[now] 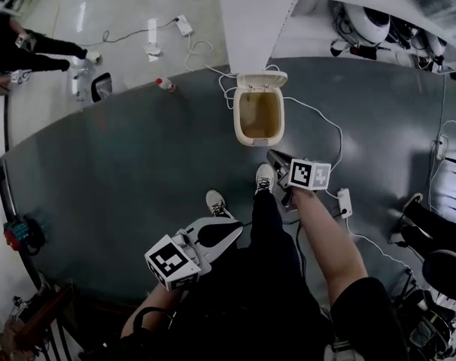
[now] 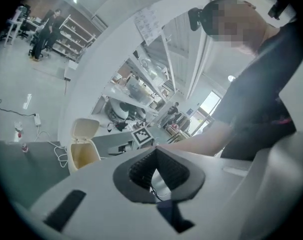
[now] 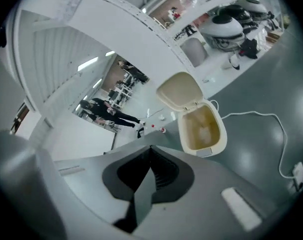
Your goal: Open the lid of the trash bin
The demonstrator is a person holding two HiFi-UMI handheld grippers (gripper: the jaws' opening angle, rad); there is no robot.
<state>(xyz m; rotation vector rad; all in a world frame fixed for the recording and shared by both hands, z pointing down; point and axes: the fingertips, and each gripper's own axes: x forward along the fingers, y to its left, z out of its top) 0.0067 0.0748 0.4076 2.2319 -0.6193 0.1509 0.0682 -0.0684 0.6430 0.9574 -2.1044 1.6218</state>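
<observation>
The trash bin (image 1: 258, 119) is sitting on the dark floor (image 1: 138, 171) at twelve o'clock from the person's shoes (image 1: 265, 177). Its lid (image 1: 261, 81) is standing open, tipped back toward the far side, and the yellowish inside is showing. A white cable (image 1: 329, 122) is trailing past it at three o'clock. The right tongs (image 1: 277, 156) are hanging just short of the bin at its five o'clock, squeezed fully together and gripping nothing. The left tongs (image 1: 238, 230) are hovering well back at seven o'clock, tips meeting, also carrying nothing. Both are pointing toward the bin, neither touching it.
</observation>
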